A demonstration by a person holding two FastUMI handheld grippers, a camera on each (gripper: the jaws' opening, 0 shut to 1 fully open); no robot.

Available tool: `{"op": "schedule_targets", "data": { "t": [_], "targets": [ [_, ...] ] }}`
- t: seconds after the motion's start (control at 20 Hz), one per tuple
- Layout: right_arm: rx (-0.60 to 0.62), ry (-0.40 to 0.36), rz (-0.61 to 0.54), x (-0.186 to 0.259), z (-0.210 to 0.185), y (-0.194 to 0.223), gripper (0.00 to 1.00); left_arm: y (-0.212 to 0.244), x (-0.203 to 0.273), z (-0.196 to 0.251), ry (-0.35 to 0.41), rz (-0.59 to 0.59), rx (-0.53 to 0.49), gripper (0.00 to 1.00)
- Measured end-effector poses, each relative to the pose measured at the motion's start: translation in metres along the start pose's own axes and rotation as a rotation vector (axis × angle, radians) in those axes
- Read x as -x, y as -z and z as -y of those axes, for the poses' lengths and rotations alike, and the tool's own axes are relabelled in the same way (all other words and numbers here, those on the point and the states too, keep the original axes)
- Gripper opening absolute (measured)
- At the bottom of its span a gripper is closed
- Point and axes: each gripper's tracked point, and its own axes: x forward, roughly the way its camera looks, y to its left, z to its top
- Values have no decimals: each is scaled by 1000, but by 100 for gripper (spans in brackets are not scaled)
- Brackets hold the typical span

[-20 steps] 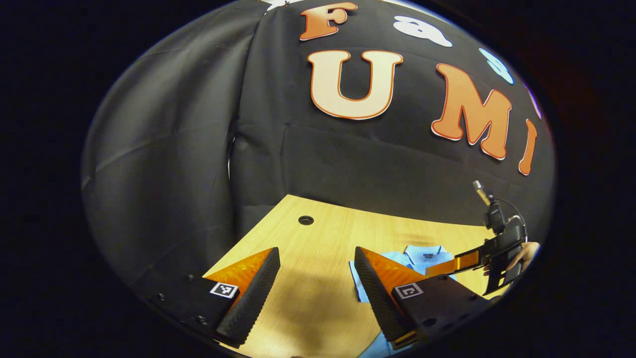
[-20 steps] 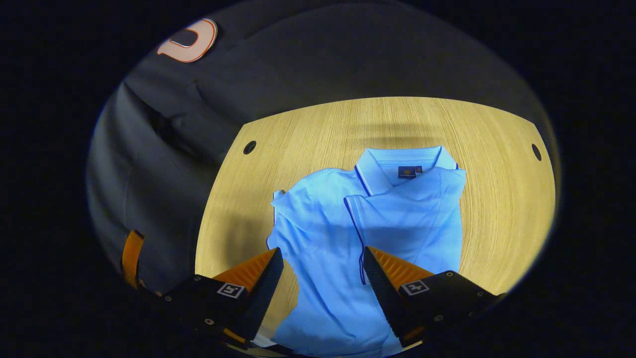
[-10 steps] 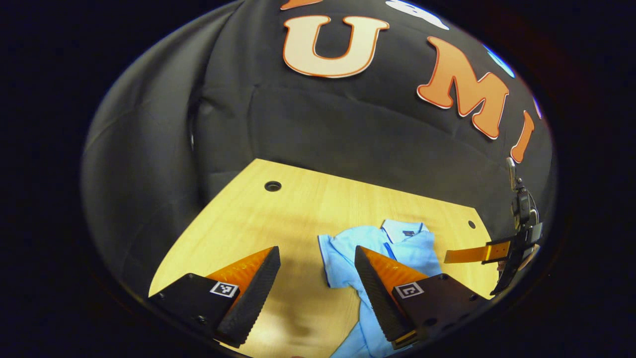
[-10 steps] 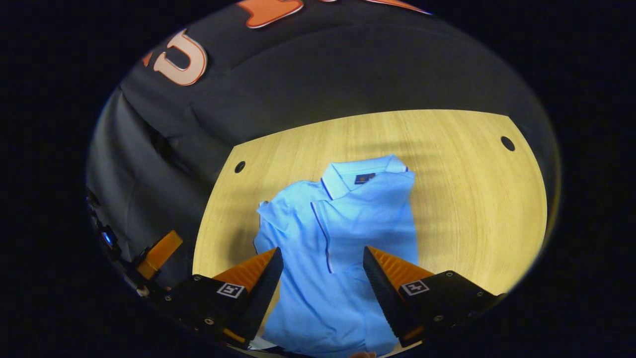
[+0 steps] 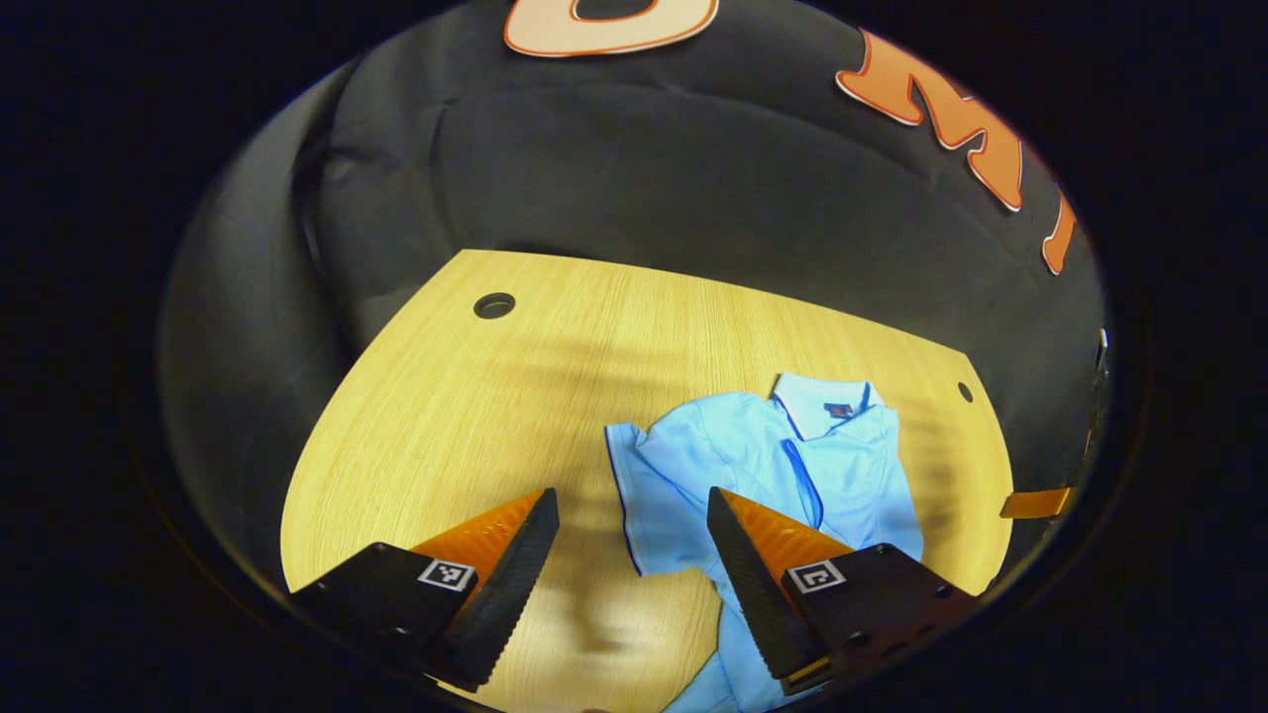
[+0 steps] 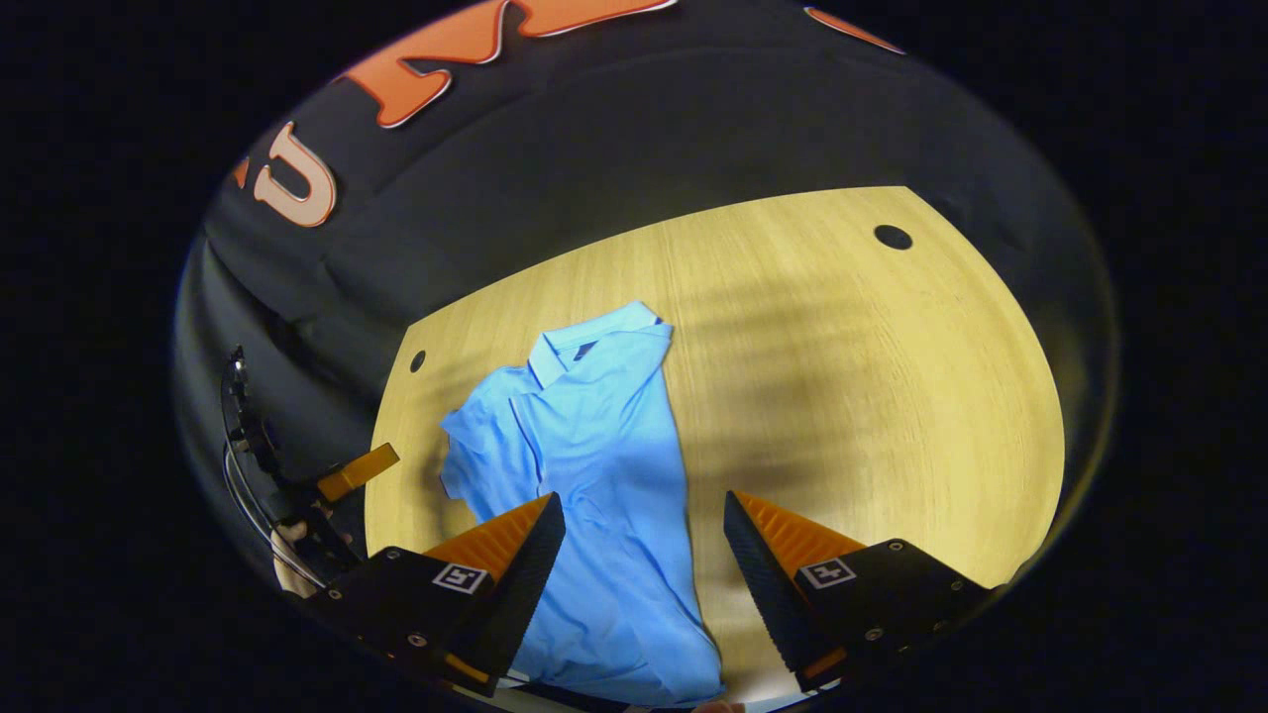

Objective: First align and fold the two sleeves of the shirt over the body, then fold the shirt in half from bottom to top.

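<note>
1. Your left gripper (image 5: 632, 584) has its fingers spread wide with nothing between them; it hangs above the table (image 5: 456, 416), just to the left of the shirt (image 5: 763, 465).
2. Your right gripper (image 6: 644, 584) is likewise released and empty, held over the near part of the shirt (image 6: 584, 465), with bare wood to its right.
3. The shirt lies flat toward the middle of the table, collar (image 6: 594, 342) at the far end and hem toward you. The right sleeve looks folded over the body; the left sleeve (image 5: 649, 485) appears to stick out at the side, though the curved lens makes that hard to judge.
4. Risk: pinching more than one layer at the left sleeve would drag the body cloth along and pull open the fold that is made.
5. Risk: lifting the hem before both sleeves lie flat would likely trap a crooked sleeve inside the half fold.
6. Risk: the wood looks smooth, so a one-sided pull may slide the whole shirt rather than fold it.
7. The table is pale wood with round cable holes (image 5: 493, 304) at its far corners; a dark cloth wall stands close behind, and light is dim with soft shadows.
</note>
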Motion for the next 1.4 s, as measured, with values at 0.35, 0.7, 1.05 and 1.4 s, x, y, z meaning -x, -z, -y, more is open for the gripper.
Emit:
{"op": "schedule_targets", "data": {
  "t": [0.35, 0.7, 1.05, 1.4],
  "targets": [
    [-83, 45, -15, 10, 49, 13, 98, 21, -50, -1, -20, -90, -11, 99],
    [-145, 42, -37, 11, 60, 23, 99, 38, -75, -6, -55, -142, 1, 99],
    [-153, 51, -29, 13, 63, 24, 99, 44, -82, -10, -88, -155, -15, 71],
    [-156, 40, -27, 19, 66, 33, 99, 43, -82, -2, -53, -127, 50, 5]
  ]
}}
